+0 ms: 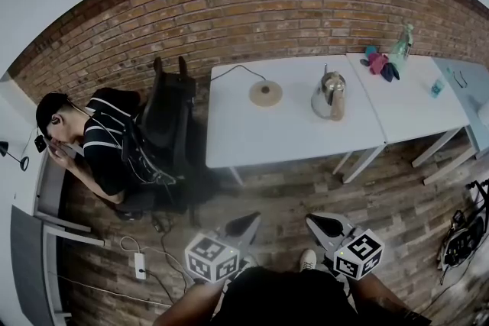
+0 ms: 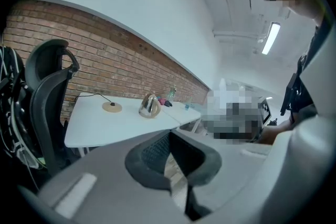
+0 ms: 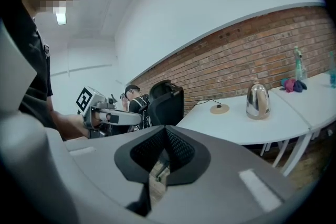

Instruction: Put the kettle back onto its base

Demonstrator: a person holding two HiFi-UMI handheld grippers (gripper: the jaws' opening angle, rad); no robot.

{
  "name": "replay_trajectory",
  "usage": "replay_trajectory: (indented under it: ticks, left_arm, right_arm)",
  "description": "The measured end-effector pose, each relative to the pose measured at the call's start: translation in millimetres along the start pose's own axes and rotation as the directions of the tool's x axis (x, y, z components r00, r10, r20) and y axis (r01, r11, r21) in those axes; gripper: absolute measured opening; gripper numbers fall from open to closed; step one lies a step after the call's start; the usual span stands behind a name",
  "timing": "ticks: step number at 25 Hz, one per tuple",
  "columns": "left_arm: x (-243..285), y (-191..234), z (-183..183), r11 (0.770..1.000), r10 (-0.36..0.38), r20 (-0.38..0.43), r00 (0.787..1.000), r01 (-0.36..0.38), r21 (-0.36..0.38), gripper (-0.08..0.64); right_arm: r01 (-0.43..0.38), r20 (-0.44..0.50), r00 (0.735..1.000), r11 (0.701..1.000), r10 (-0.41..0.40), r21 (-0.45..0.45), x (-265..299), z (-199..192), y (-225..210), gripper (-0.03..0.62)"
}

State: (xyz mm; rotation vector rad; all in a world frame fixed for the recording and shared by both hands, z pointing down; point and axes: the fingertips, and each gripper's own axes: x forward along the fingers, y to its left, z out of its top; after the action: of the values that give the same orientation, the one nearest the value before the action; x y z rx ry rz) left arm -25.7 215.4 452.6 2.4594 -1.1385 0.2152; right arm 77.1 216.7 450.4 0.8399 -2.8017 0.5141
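A steel kettle (image 1: 329, 97) stands upright on the white table (image 1: 290, 137), a short way right of its round tan base (image 1: 265, 93), whose cord runs back toward the wall. Both grippers hang low in front of me over the wood floor, well short of the table. The left gripper (image 1: 243, 227) and the right gripper (image 1: 325, 229) are shut, and neither holds anything. The left gripper view shows the kettle (image 2: 149, 106) and base (image 2: 112, 107) far beyond its closed pads (image 2: 170, 157). The right gripper view shows the kettle (image 3: 258, 102) and base (image 3: 219, 108) beyond its own jaws (image 3: 164, 152).
A person (image 1: 92, 137) sits at the left beside a black office chair (image 1: 170, 126), close to the table's left end. A second white table (image 1: 416, 107) adjoins on the right, with a spray bottle (image 1: 402, 46) and cloths (image 1: 378, 62). A power strip (image 1: 140, 265) lies on the floor.
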Motion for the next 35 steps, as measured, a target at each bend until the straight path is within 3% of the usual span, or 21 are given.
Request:
replay_trajectory:
  ticks: [9, 35]
  left_arm:
    - [6, -6, 0, 1.000, -0.001, 0.003, 1.000, 0.001, -0.003, 0.000]
    - [32, -23, 8, 0.999, 0.054, 0.015, 0.998, -0.054, 0.002, 0.000]
  right_arm:
    - [0.018, -0.026, 0.999, 1.000, -0.019, -0.006, -4, -5, -7, 0.028]
    - [-0.038, -0.023, 0.999, 0.999, 0.037, -0.021, -18, 5, -36, 0.028]
